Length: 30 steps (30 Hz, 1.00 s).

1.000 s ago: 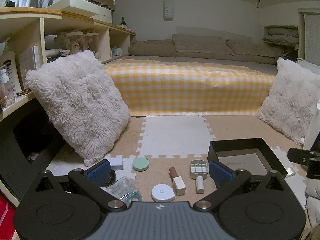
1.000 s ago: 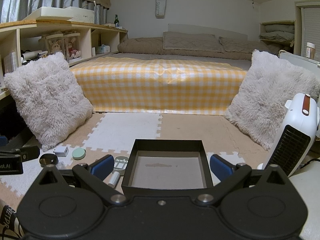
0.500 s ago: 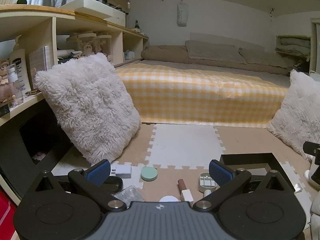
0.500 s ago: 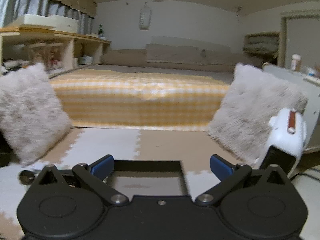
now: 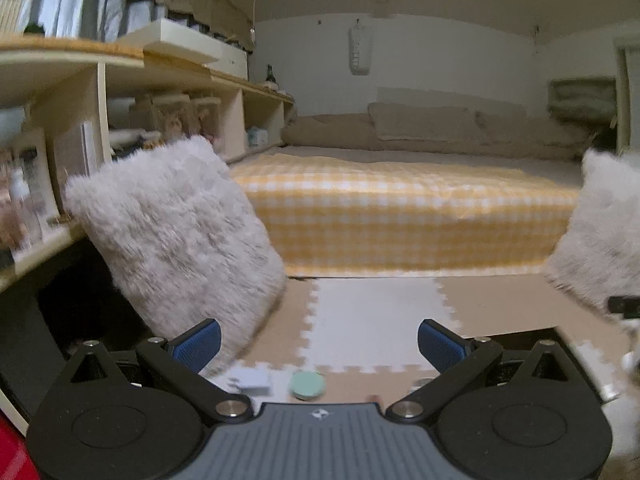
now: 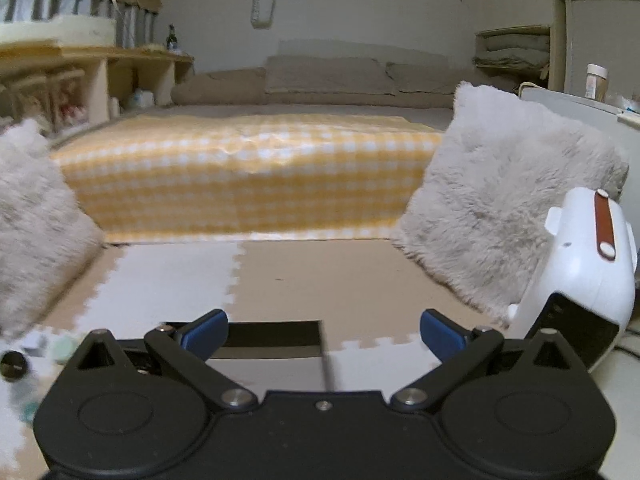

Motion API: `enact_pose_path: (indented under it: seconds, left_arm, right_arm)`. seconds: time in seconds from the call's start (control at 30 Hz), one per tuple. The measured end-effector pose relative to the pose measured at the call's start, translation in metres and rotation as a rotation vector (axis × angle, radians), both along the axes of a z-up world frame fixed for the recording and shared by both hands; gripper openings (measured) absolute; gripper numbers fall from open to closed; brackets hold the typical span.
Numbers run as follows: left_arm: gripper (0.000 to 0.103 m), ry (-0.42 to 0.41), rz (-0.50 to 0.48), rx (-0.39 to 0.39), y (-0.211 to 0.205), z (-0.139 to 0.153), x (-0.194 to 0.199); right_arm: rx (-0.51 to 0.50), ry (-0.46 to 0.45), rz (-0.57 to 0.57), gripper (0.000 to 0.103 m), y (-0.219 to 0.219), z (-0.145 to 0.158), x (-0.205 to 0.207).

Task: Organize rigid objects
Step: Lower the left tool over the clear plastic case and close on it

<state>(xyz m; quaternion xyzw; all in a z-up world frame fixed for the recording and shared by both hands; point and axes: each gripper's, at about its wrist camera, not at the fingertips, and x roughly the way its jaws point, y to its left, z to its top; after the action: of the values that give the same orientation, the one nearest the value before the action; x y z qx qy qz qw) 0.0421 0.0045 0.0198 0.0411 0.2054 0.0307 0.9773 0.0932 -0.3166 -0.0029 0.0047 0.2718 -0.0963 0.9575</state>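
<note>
My left gripper is open and empty, tilted up toward the bed. Just below its fingers a mint green round tin and a small white box lie on the foam mat; other small items are hidden under the gripper body. The black open box shows only its far rim at the lower right. My right gripper is open and empty, with the black box directly under its fingers. At the left edge of the right wrist view I see the mint tin and a black round item, blurred.
A fluffy cushion leans on the shelf unit at left. Another cushion stands at right beside a white fan heater. The bed with a yellow checked cover fills the back. Foam mat tiles cover the floor.
Both grippers have pitched upward and drawn back, so the small items and the black box have slid down, mostly out of sight. Both stay open and empty.
</note>
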Motion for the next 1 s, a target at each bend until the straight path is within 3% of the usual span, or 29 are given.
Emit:
enact_pose_path:
  seconds: [0.2, 0.37, 0.5, 0.57, 0.6, 0.63, 0.7, 0.77, 1.0]
  left_arm:
    - [0.103, 0.083, 0.051, -0.022, 0.02, -0.006, 0.039]
    - [0.103, 0.165, 0.105, -0.039, 0.04, -0.017, 0.074]
    - [0.103, 0.293, 0.172, -0.117, 0.057, -0.039, 0.096]
    - [0.103, 0.375, 0.204, -0.164, 0.067, -0.054, 0.105]
    - [0.103, 0.421, 0.232, -0.192, 0.072, -0.063, 0.109]
    - [0.103, 0.46, 0.259, -0.217, 0.077, -0.07, 0.113]
    - [0.103, 0.515, 0.294, -0.266, 0.086, -0.082, 0.117]
    - [0.103, 0.565, 0.331, -0.311, 0.094, -0.093, 0.121]
    - [0.103, 0.673, 0.381, -0.454, 0.107, -0.123, 0.137]
  right_arm:
    - [0.056, 0.156, 0.042, 0.103, -0.027, -0.026, 0.032]
    - [0.029, 0.289, 0.085, 0.099, -0.025, -0.05, 0.048]
    - [0.063, 0.369, 0.111, 0.077, -0.026, -0.063, 0.054]
    - [0.097, 0.407, 0.107, 0.06, -0.028, -0.068, 0.059]
    - [0.11, 0.43, 0.102, 0.045, -0.029, -0.07, 0.061]
    - [0.115, 0.448, 0.095, 0.036, -0.029, -0.073, 0.062]
    - [0.108, 0.483, 0.094, 0.031, -0.029, -0.078, 0.065]
    - [0.113, 0.502, 0.098, 0.02, -0.029, -0.08, 0.067]
    - [0.121, 0.53, 0.117, 0.004, -0.027, -0.081, 0.07]
